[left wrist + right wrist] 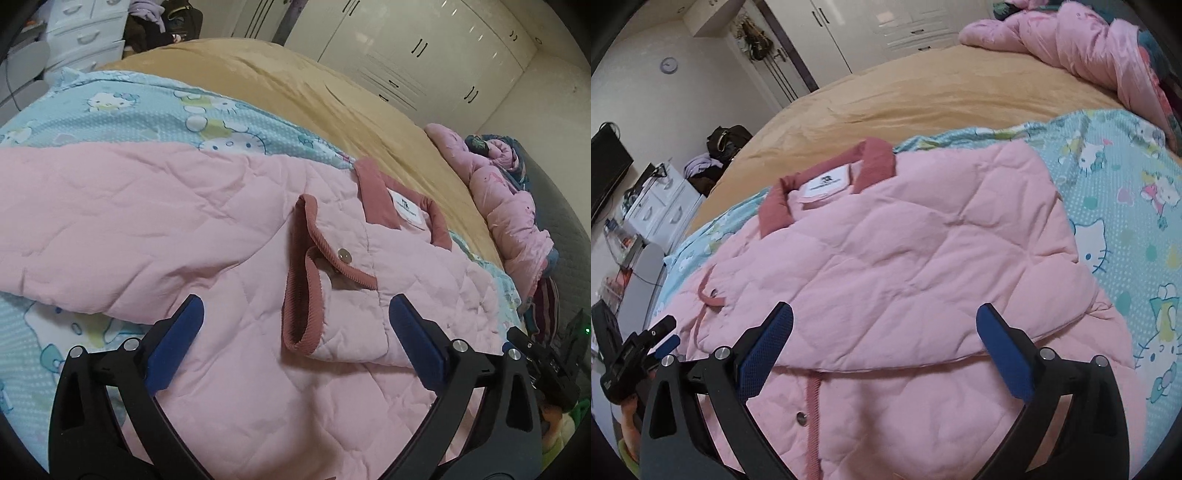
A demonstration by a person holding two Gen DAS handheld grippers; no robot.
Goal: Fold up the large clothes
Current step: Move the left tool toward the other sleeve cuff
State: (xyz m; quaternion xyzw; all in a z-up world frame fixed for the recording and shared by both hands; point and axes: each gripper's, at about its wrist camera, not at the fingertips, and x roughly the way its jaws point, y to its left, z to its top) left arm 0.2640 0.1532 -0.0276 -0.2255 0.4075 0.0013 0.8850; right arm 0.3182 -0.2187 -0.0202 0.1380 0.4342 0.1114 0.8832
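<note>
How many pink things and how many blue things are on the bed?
Pink: 2, the quilted jacket and the crumpled pink comforter
Blue: 1, the cartoon cat blanket
Total: 3

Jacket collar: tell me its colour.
Dusty rose corduroy collar, darker than the pale pink jacket; right wrist view.

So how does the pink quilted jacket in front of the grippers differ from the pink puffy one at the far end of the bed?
The quilted jacket lies spread flat and partly folded on the cartoon-cat sheet; the puffy one sits bunched in a heap on the tan bedspread. The quilted jacket is matte with a dark rose corduroy collar; the puffy one looks shiny, with dark blue showing. Both are pink and padded.
</note>
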